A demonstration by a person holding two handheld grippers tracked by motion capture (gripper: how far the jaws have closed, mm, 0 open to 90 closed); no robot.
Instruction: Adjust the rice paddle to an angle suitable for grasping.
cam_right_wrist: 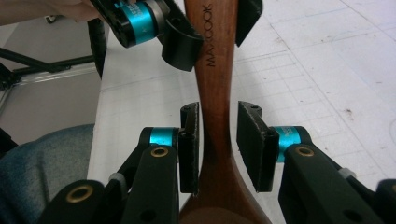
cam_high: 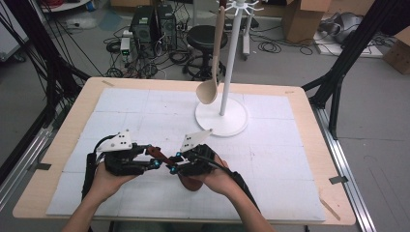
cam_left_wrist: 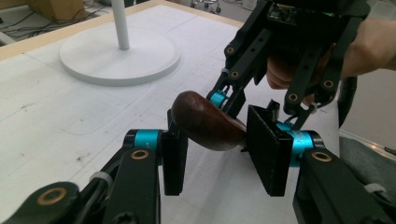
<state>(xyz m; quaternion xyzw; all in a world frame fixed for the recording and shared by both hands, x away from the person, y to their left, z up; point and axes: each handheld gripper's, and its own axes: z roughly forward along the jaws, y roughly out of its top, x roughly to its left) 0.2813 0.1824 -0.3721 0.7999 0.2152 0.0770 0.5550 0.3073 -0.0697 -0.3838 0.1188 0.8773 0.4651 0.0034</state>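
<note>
A dark wooden spoon (cam_high: 191, 183) lies low over the table between my two grippers, its handle (cam_high: 157, 153) pointing left. My left gripper (cam_left_wrist: 217, 129) is shut on the rounded handle end (cam_left_wrist: 205, 123), both pads against the wood. My right gripper (cam_right_wrist: 219, 112) straddles the spoon's neck (cam_right_wrist: 215, 88) just above the bowl; its left pad touches the wood and its right pad (cam_right_wrist: 250, 140) stands off with a small gap. In the high view the left gripper (cam_high: 154, 164) and right gripper (cam_high: 173, 168) meet tip to tip near the front of the table.
A white stand (cam_high: 221, 121) with a round base sits behind the grippers, and a pale wooden spoon (cam_high: 212, 72) hangs from its hooks. The white mat (cam_high: 290, 159) has open room at the right and left. Cables, a stool and boxes are on the floor beyond.
</note>
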